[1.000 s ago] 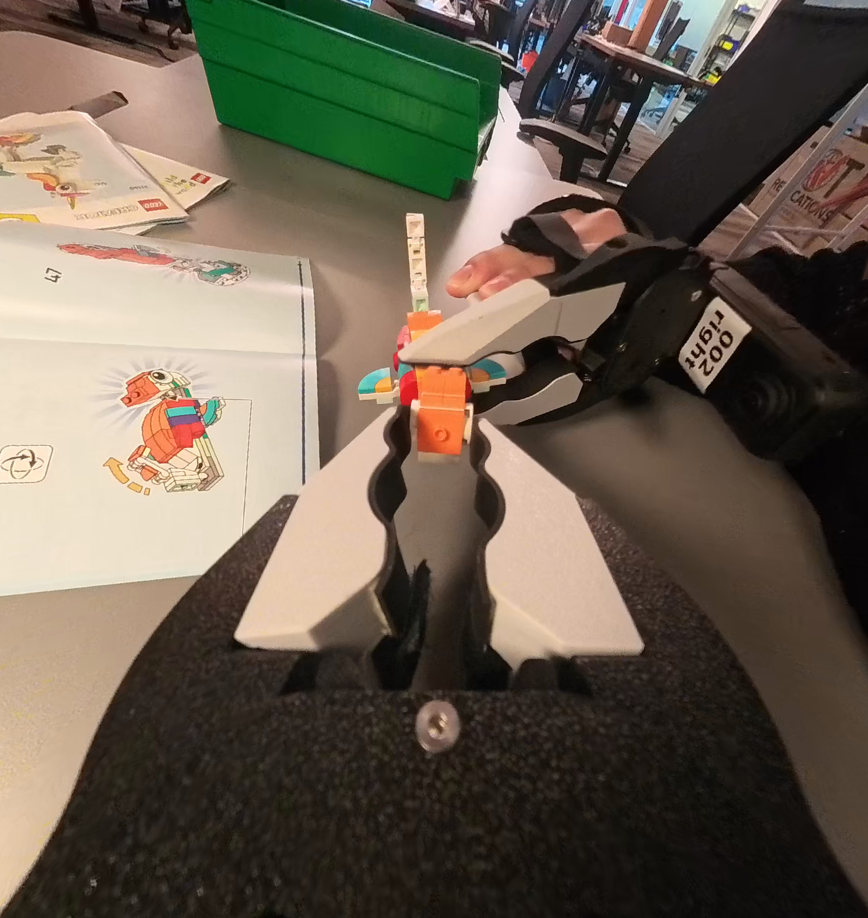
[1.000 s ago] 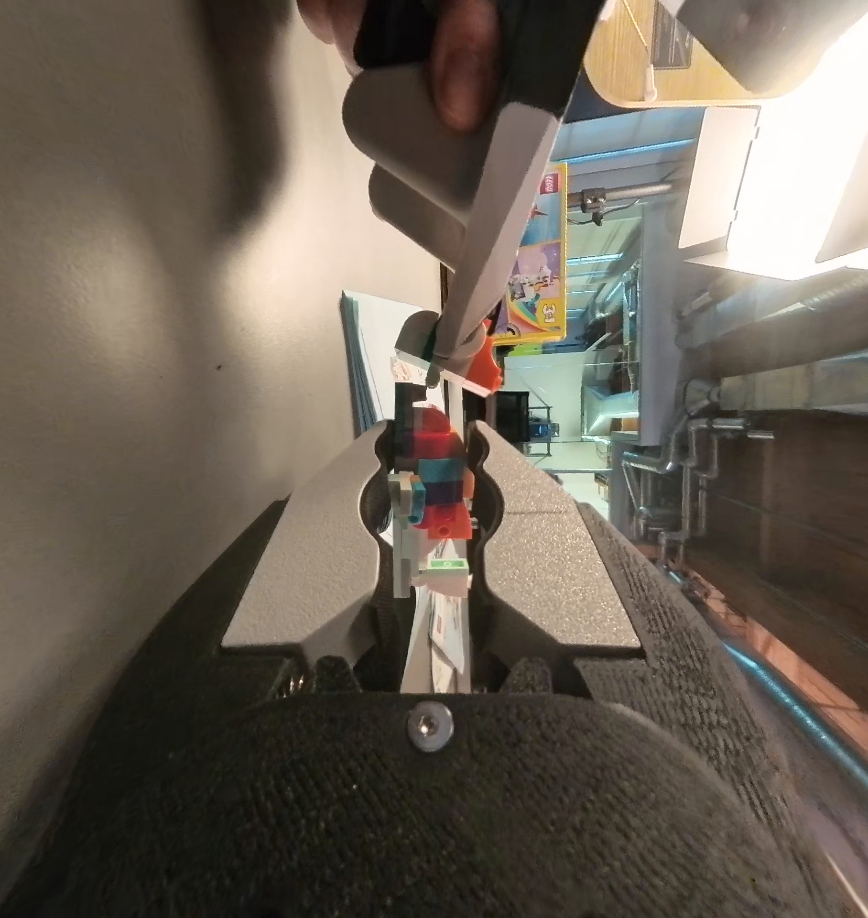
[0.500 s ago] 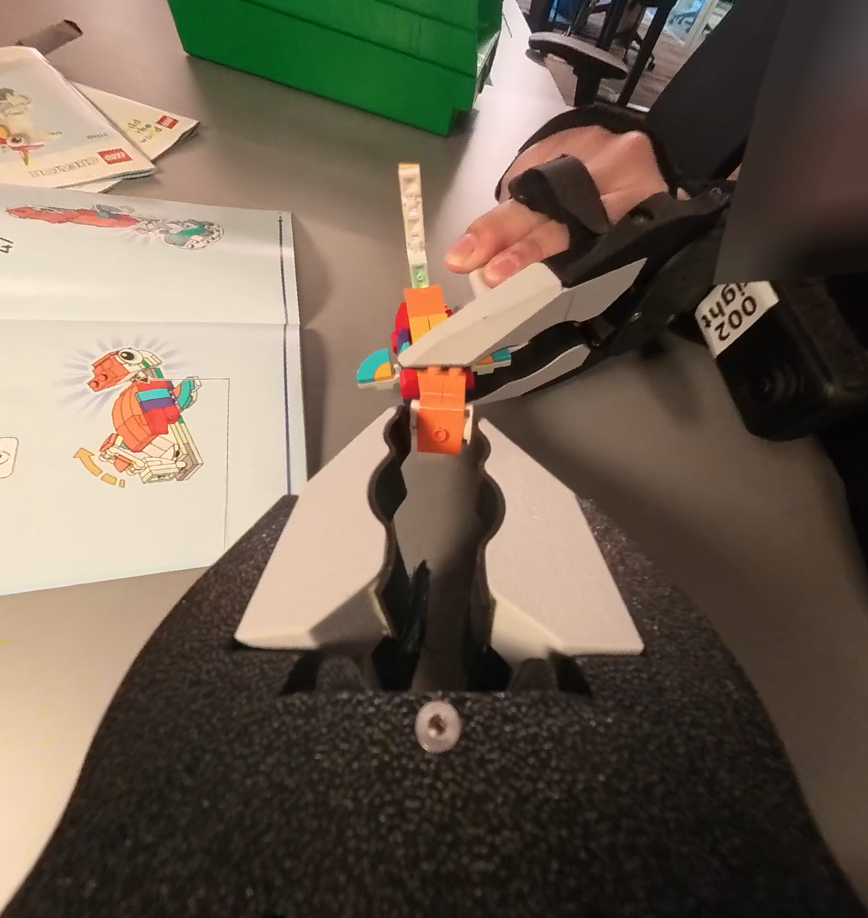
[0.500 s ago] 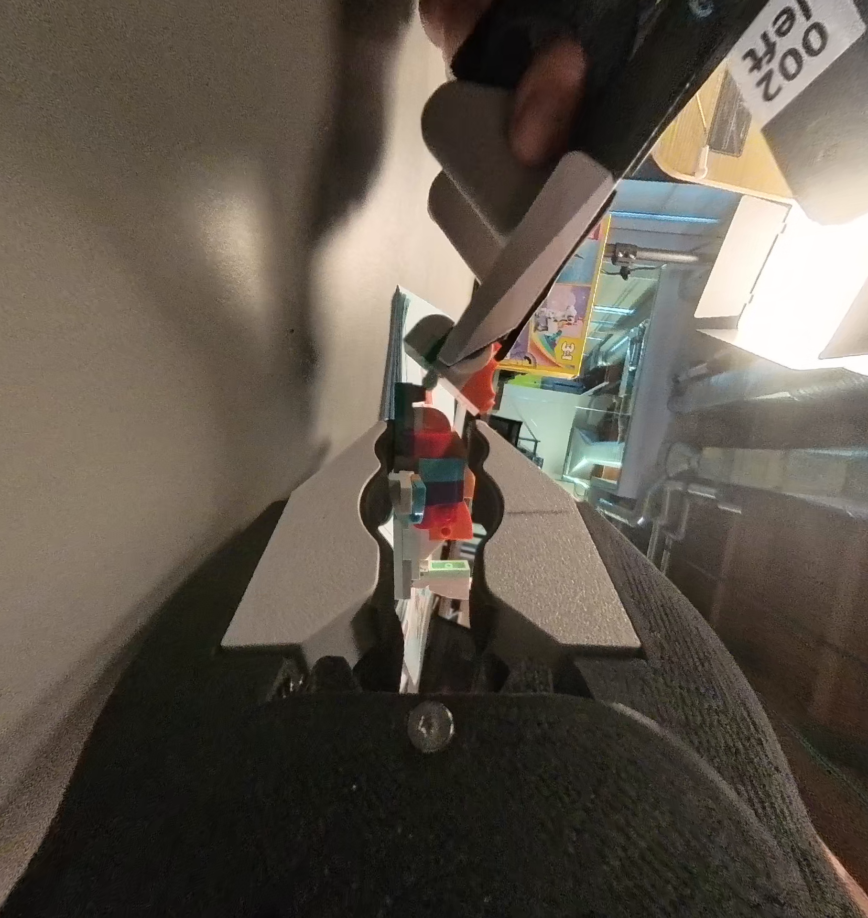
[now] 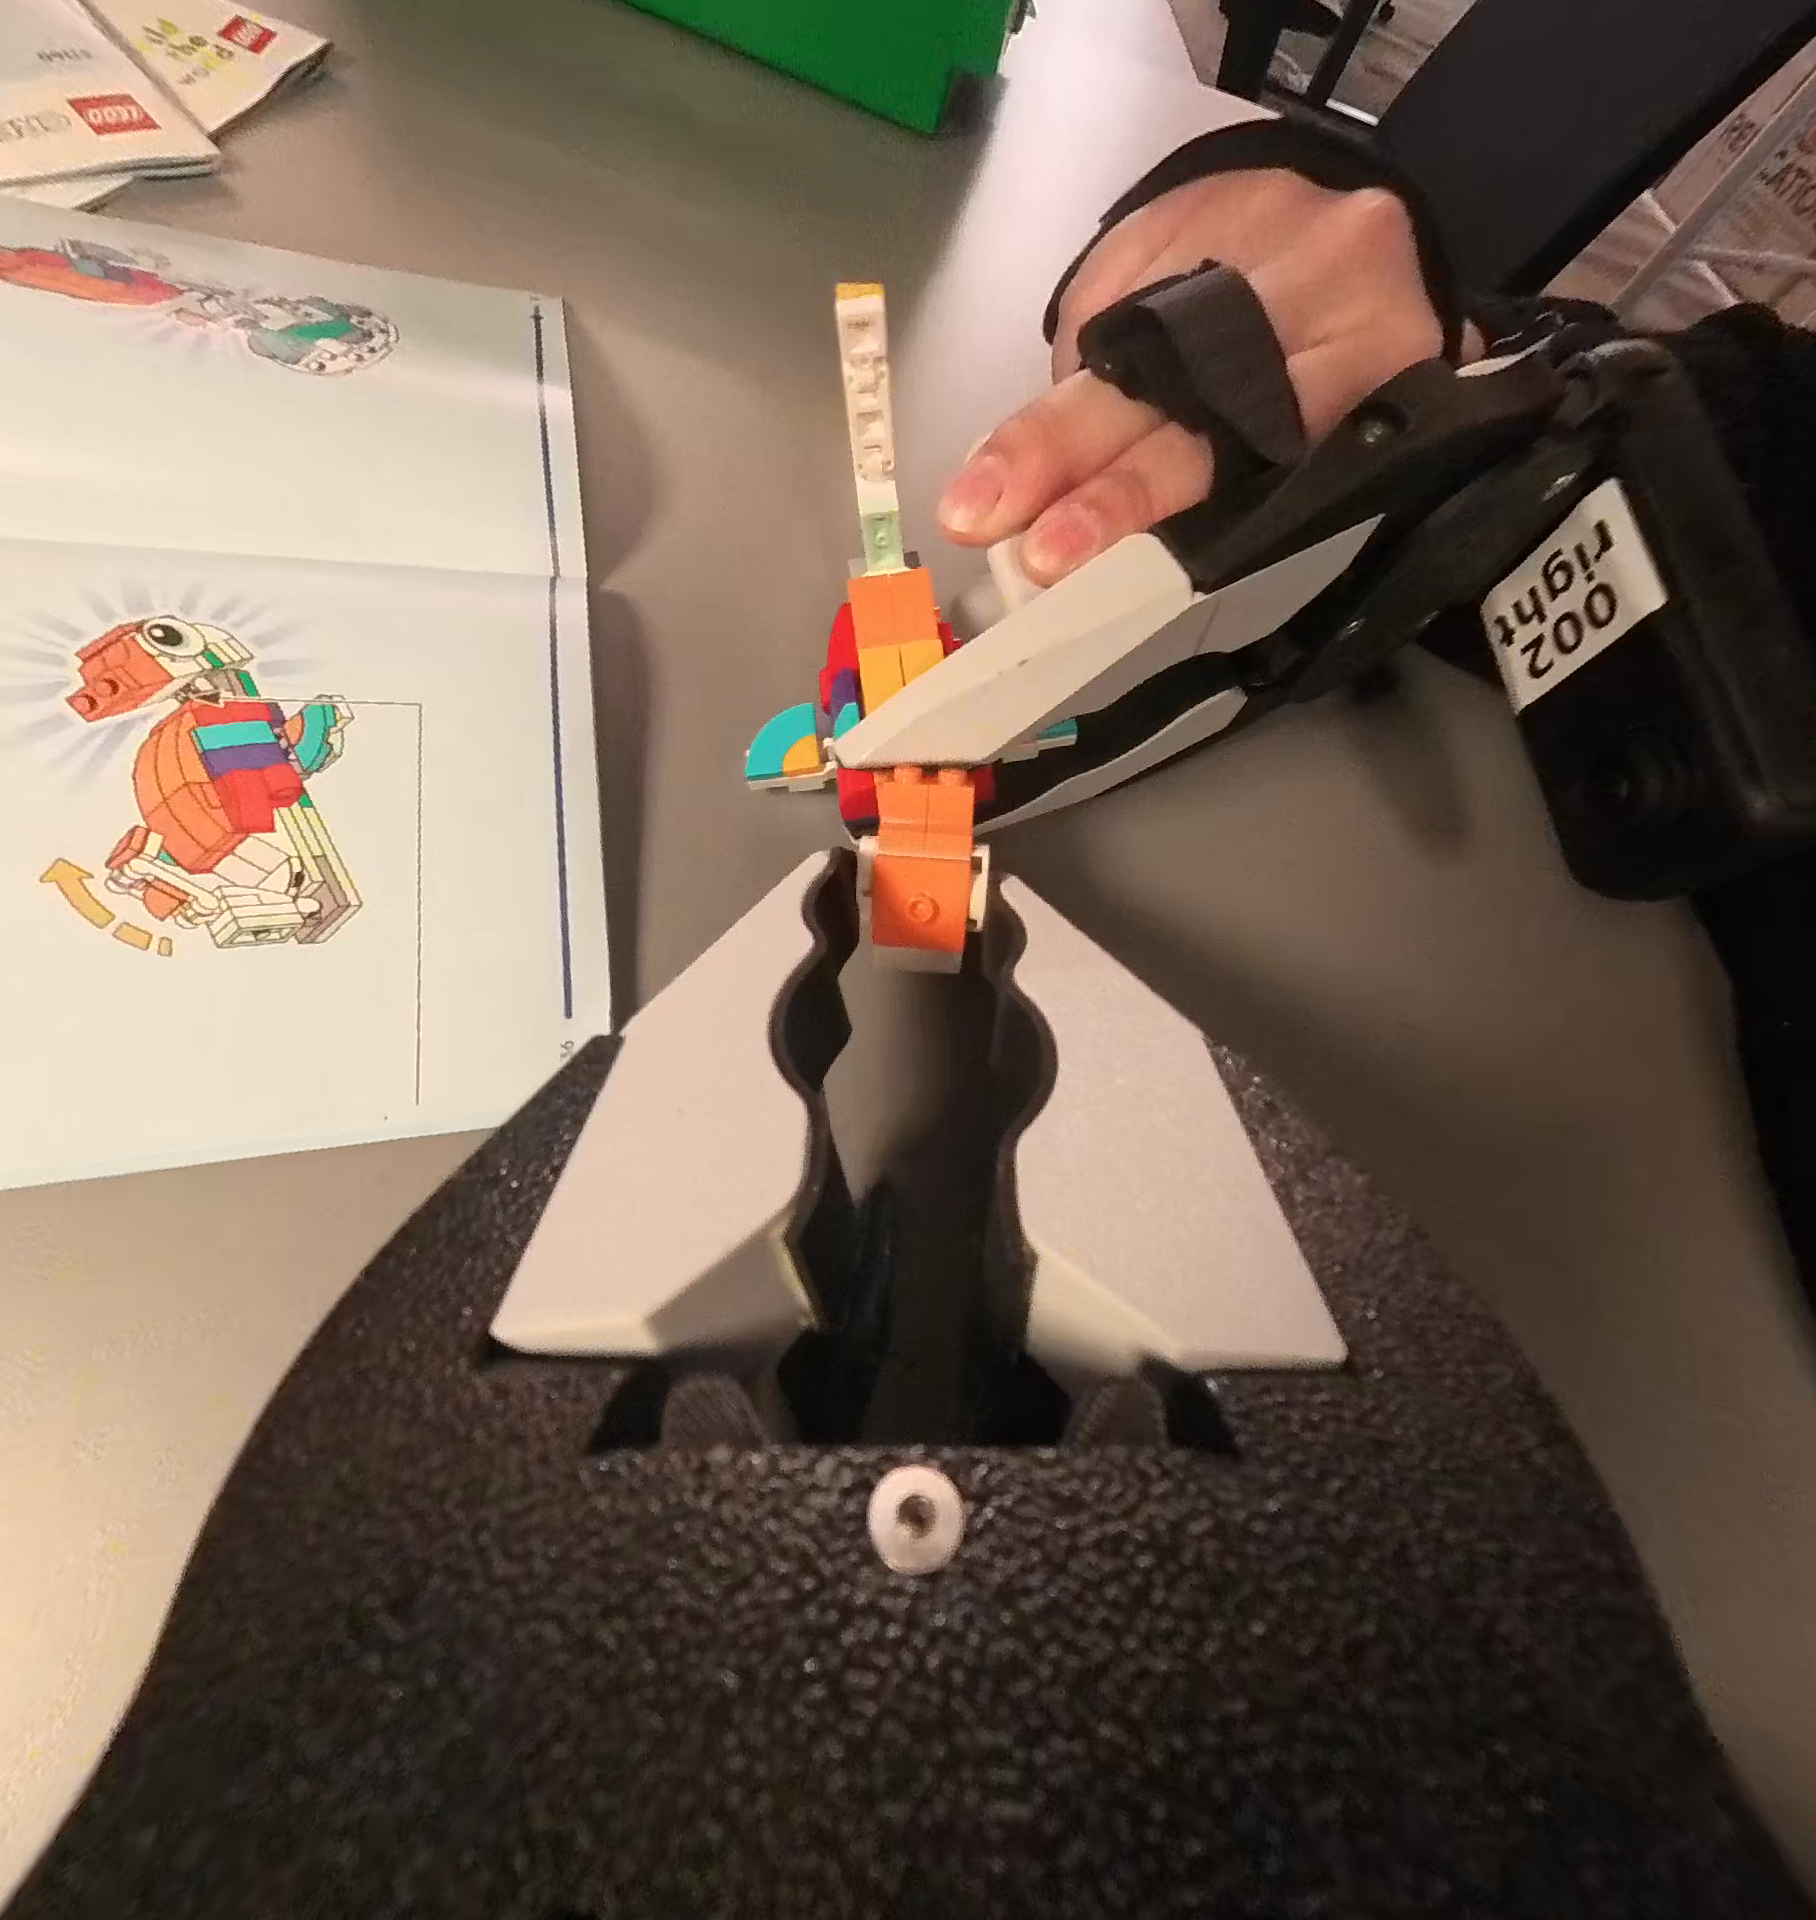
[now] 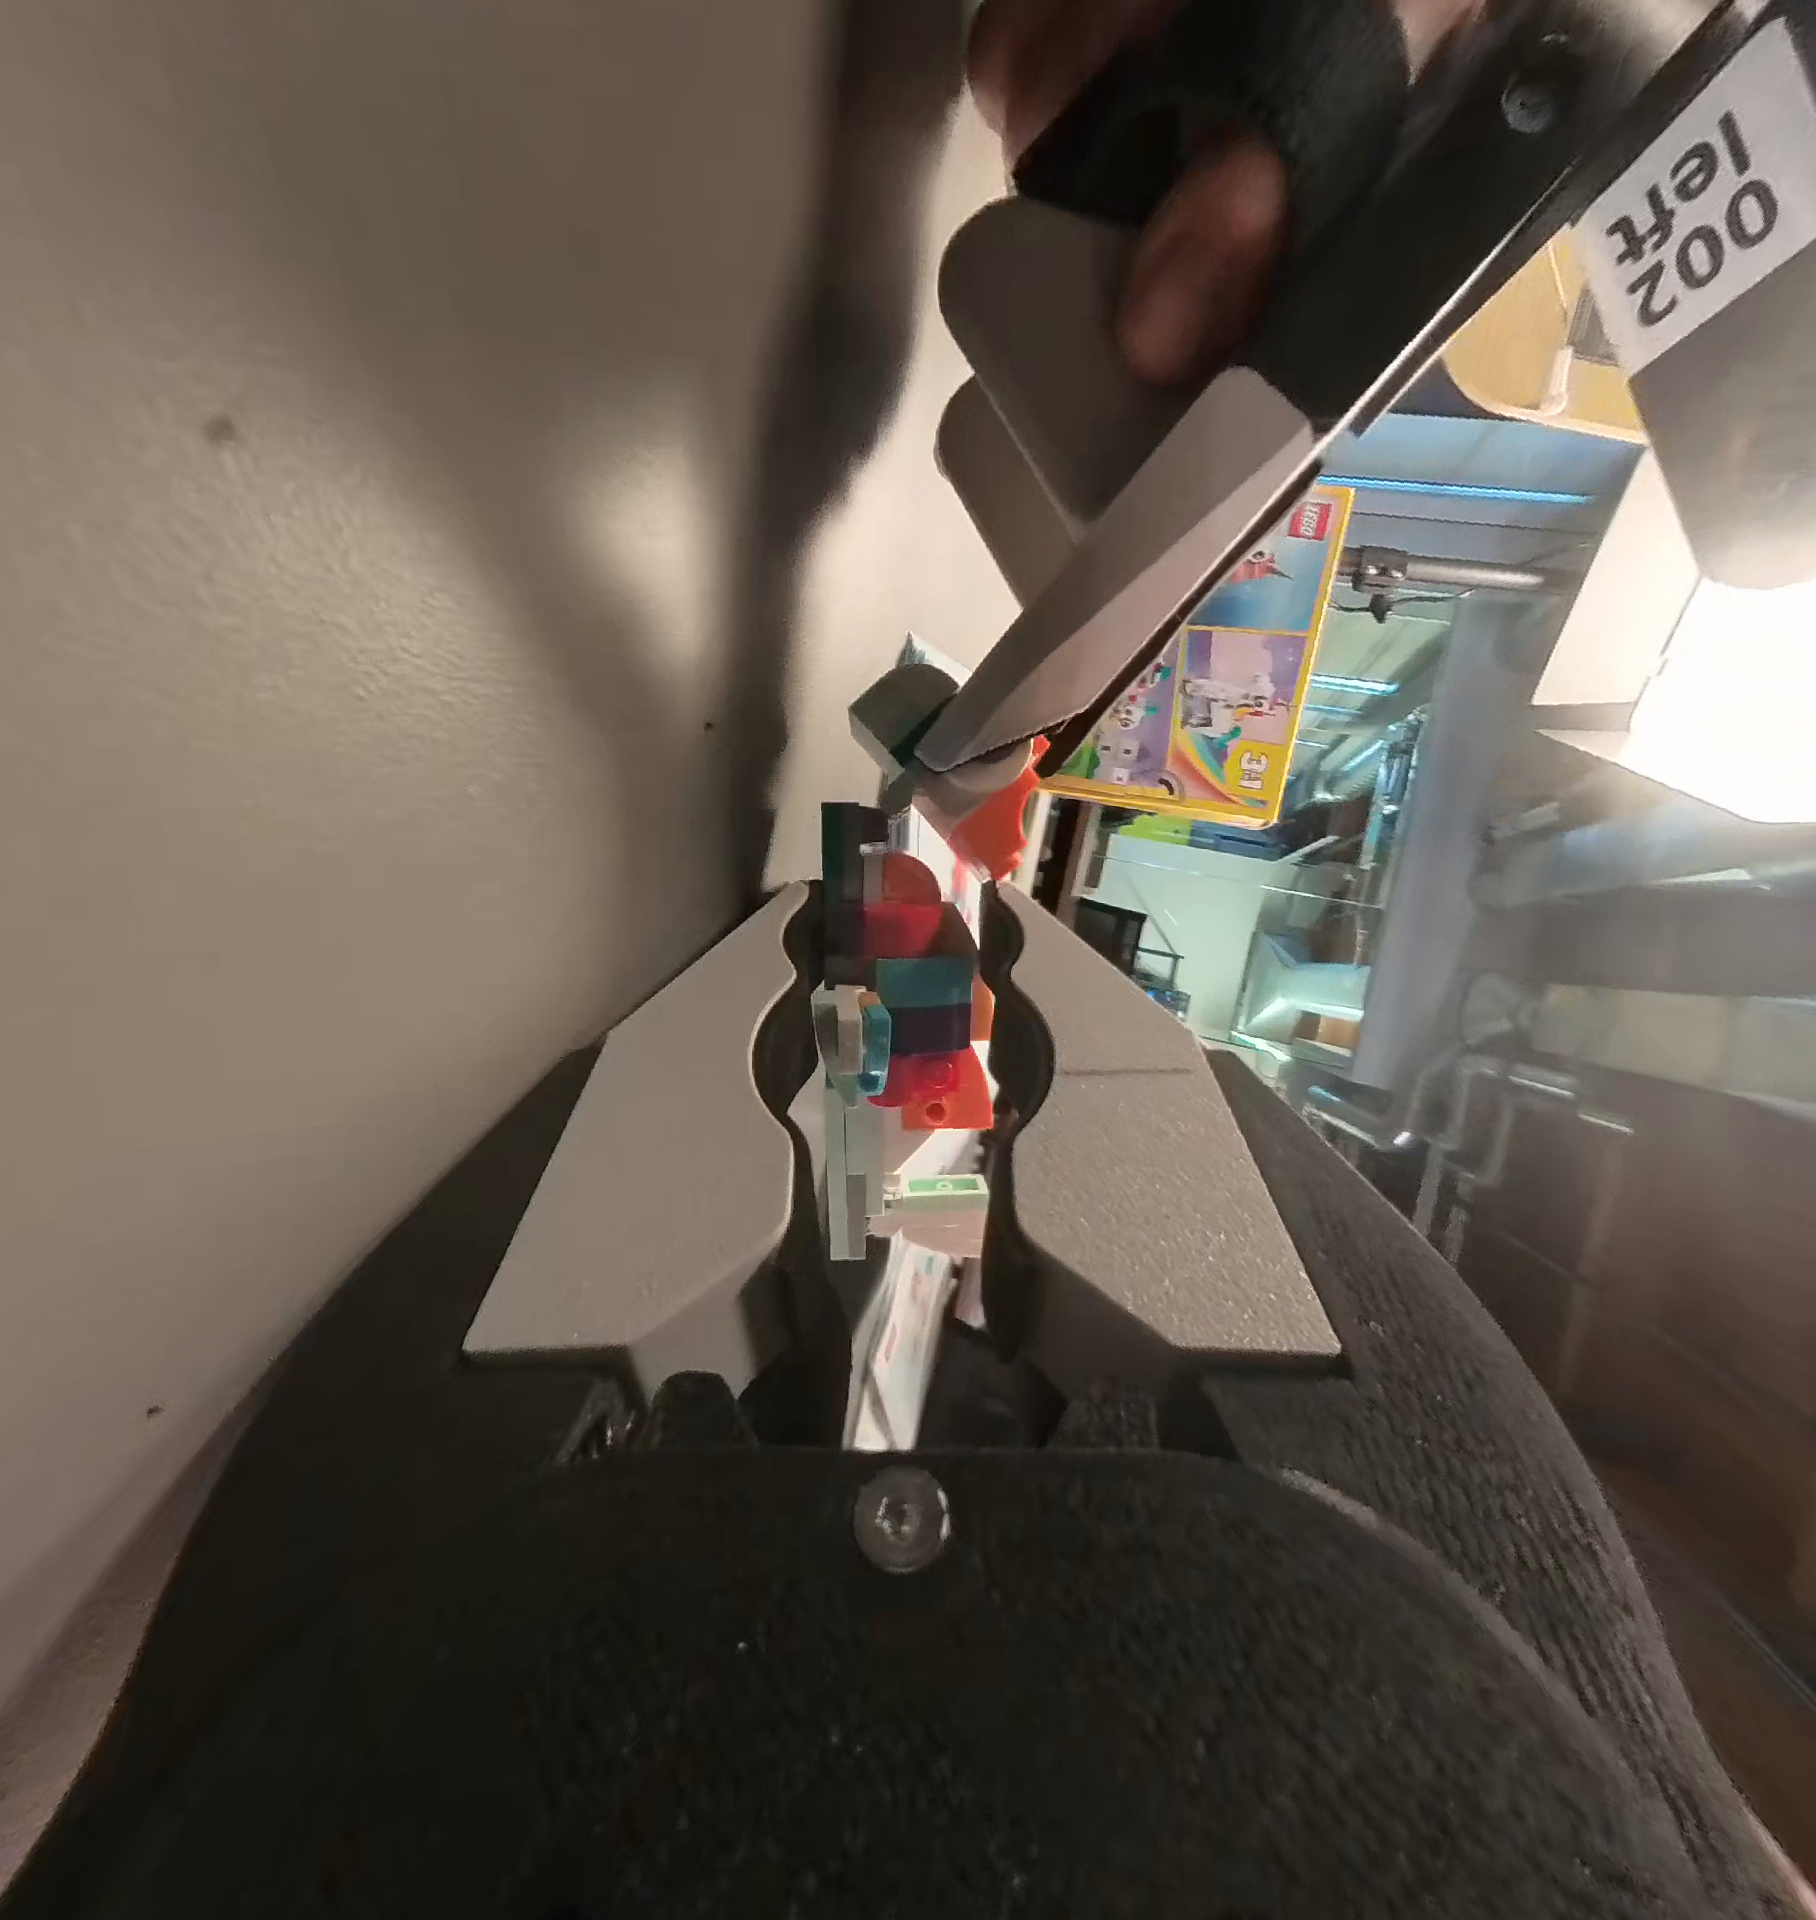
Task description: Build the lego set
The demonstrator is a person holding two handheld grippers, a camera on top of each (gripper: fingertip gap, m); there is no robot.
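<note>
The lego model [image 5: 888,665] is a small orange, red and teal creature with a tall pale plate stack [image 5: 868,395] sticking up. My right gripper [image 5: 862,764] reaches in from the right and is shut on its body. In the right wrist view the model [image 6: 914,1018] sits between that gripper's [image 6: 899,899] jaws. My left gripper [image 5: 919,878] is shut on an orange and white head piece [image 5: 919,904] that touches the model's near end. It also shows in the right wrist view [image 6: 945,764], coming from the upper right. I cannot tell whether the piece is joined on.
An open instruction booklet [image 5: 260,727] lies on the grey table [image 5: 1351,1091] to the left, with more booklets [image 5: 104,114] behind it. A green bin [image 5: 862,52] stands at the back. A strapped hand [image 5: 1195,343] holds the right gripper. A yellow lego box [image 6: 1226,665] stands farther off. Both grippers' tips are close together, under 4 cm apart.
Both grippers stay shut on their parts. The left wrist view has dipped toward the table and closer in. In the right wrist view the left gripper has swung rightward and tilted more.
</note>
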